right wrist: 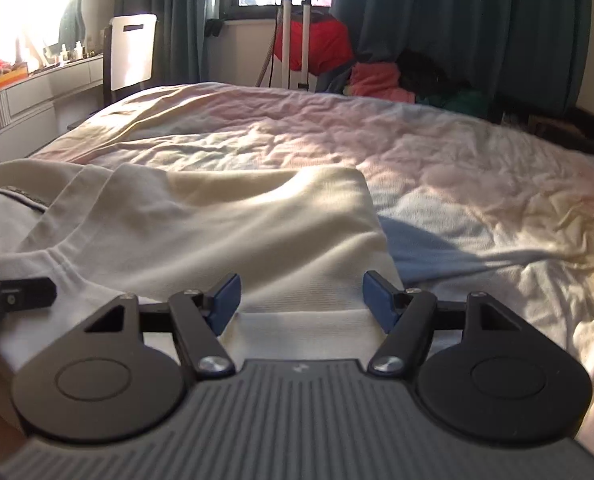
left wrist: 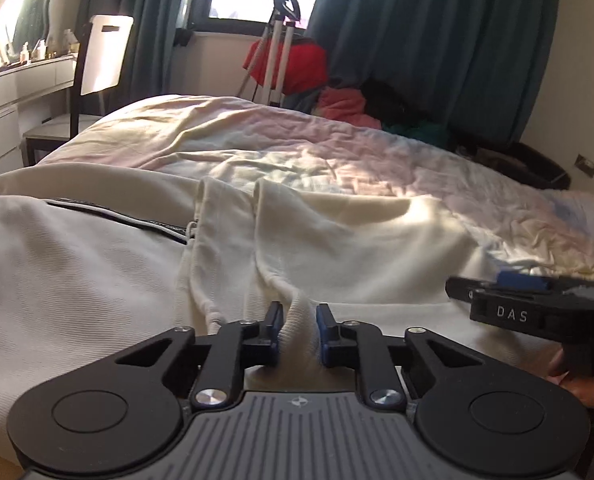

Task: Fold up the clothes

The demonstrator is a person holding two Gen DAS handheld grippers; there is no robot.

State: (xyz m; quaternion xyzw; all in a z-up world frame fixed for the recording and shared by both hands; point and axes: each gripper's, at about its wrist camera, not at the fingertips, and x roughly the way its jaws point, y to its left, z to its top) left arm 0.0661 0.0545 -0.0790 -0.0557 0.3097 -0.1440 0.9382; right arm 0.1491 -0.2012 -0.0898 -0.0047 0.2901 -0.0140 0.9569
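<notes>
A cream-white garment (left wrist: 357, 240) lies spread on the near part of the bed, bunched into folds in the middle. A dark zip-like strip (left wrist: 109, 212) runs across its left part. My left gripper (left wrist: 299, 314) is shut on a raised ribbed fold of this garment, which is pinched between the blue pads. In the right wrist view the garment (right wrist: 257, 232) ends in a ribbed hem (right wrist: 305, 308). My right gripper (right wrist: 301, 294) hangs open over that hem, pads wide apart and clear of the cloth. The left gripper's finger (right wrist: 37, 294) shows at the left edge.
The rumpled pastel bedsheet (right wrist: 457, 168) covers the far and right side of the bed. Beyond it stand a white-backed chair (left wrist: 105, 56), a white dresser (left wrist: 13, 92), a steamer stand (left wrist: 281, 40), a heap of red and pink clothes (left wrist: 337, 96) and dark curtains.
</notes>
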